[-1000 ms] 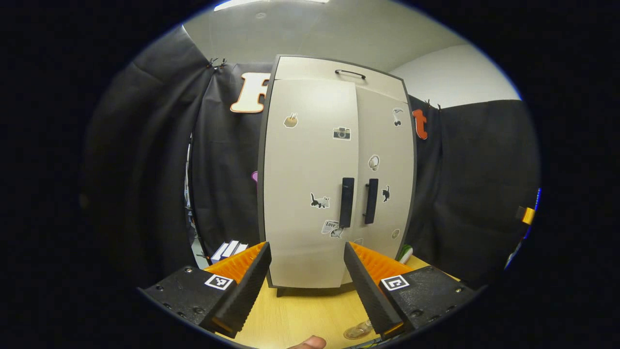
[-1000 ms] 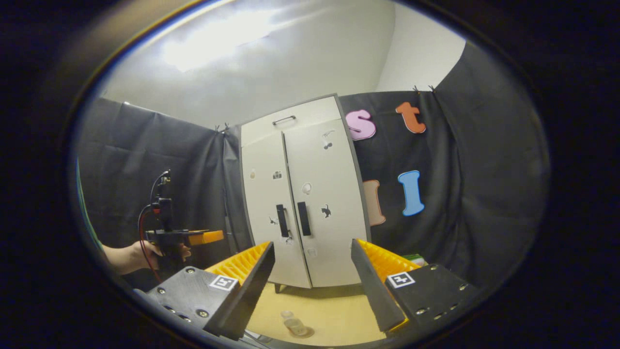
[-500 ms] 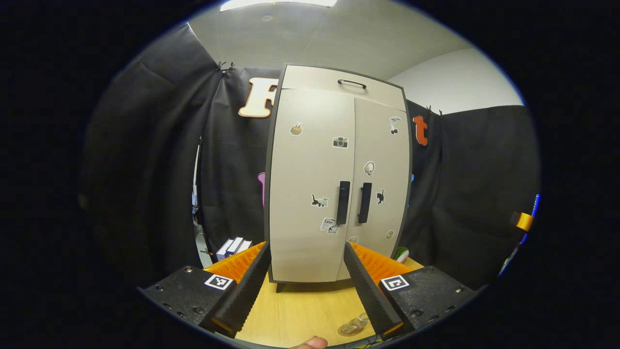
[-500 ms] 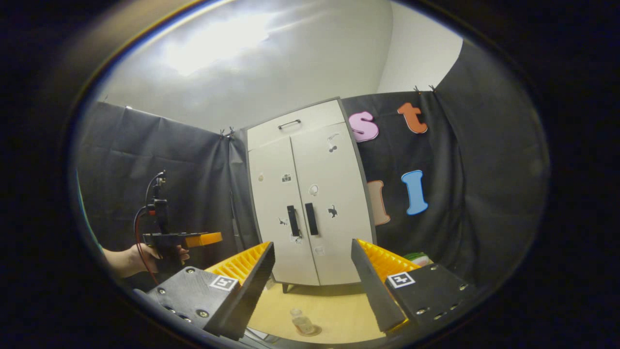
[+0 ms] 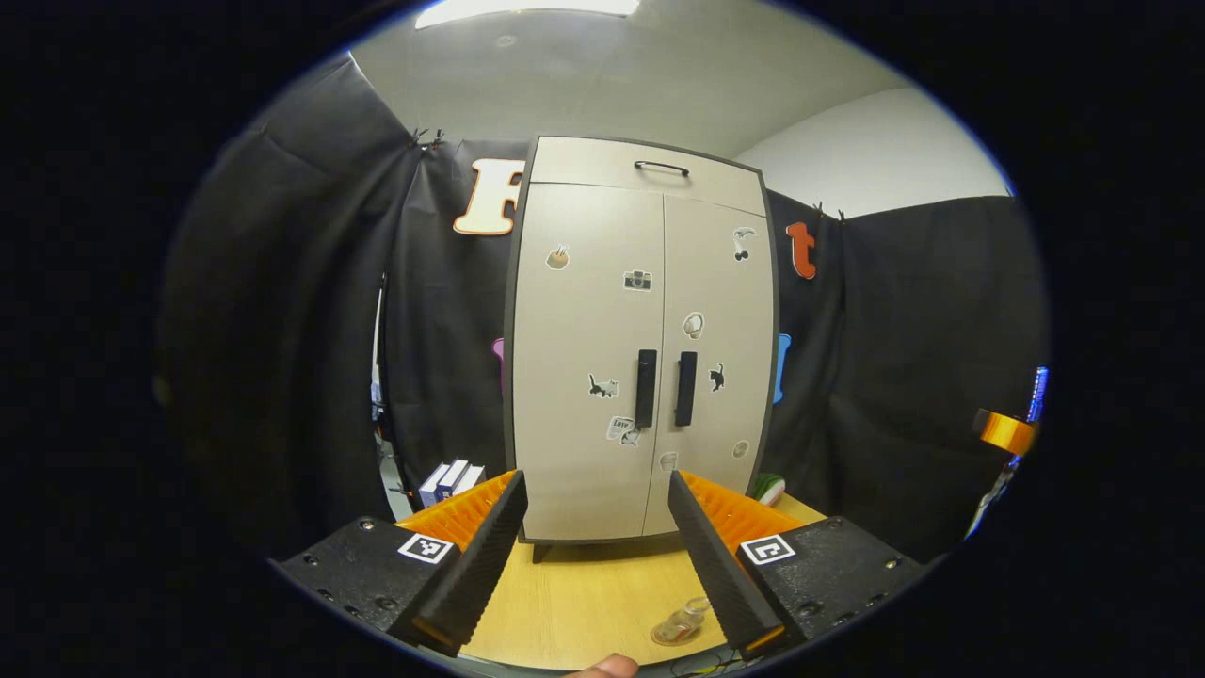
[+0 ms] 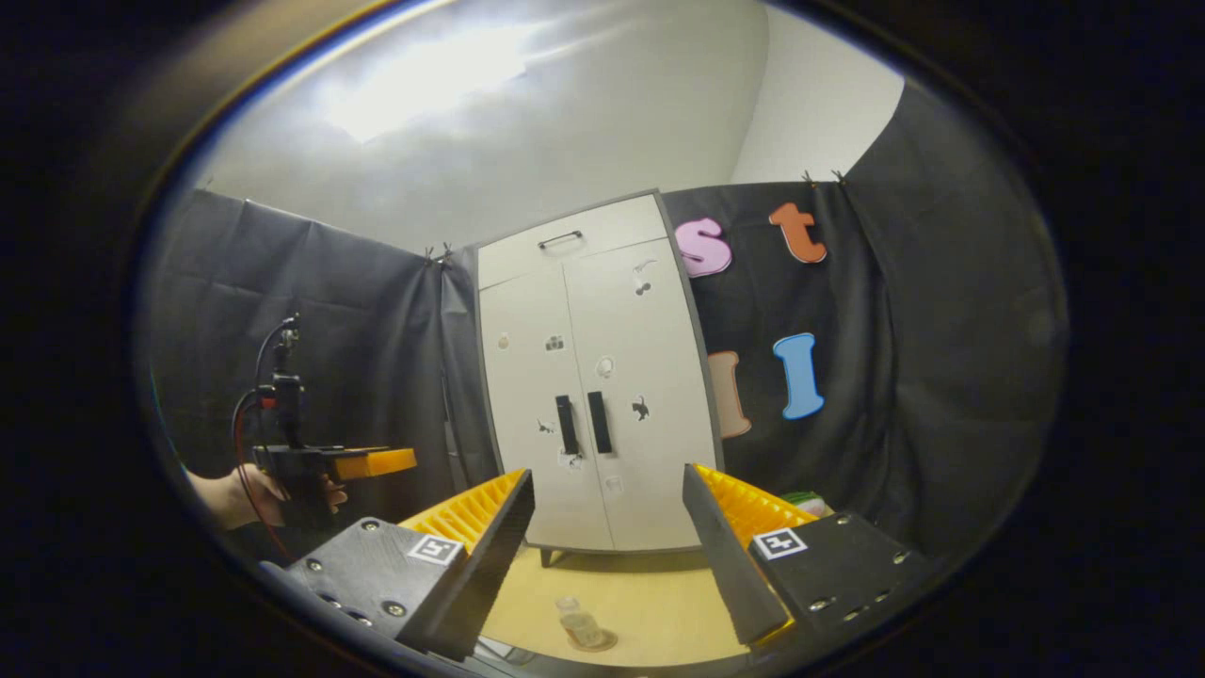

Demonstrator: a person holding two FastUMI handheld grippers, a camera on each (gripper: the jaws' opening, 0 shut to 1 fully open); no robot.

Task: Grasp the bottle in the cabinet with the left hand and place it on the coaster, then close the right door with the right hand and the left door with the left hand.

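Black cloth walls enclose a booth where a pale wooden table (image 5: 584,603) is seen from two hand-held grippers. Nearest in the left gripper view, the left gripper (image 5: 593,556) is held with its fingers spread wide apart and nothing between them. Just beyond, a small clear bottle (image 5: 685,620) is seen standing on a round coaster (image 5: 670,637) on the table, beside the gripper's right-hand finger. In the right gripper view, the right gripper (image 6: 607,556) is likewise held agape and empty, with the bottle (image 6: 576,621) and coaster (image 6: 595,642) framed between its fingers. Off to the side in that view, the left gripper (image 6: 362,462) is seen gripped by a person's hand (image 6: 247,494). Farther back on the table, a beige cabinet (image 5: 640,348) is shown with its left door (image 5: 584,358) and right door (image 5: 715,348) both closed, dark handles side by side at the seam and small stickers dotted across the fronts.
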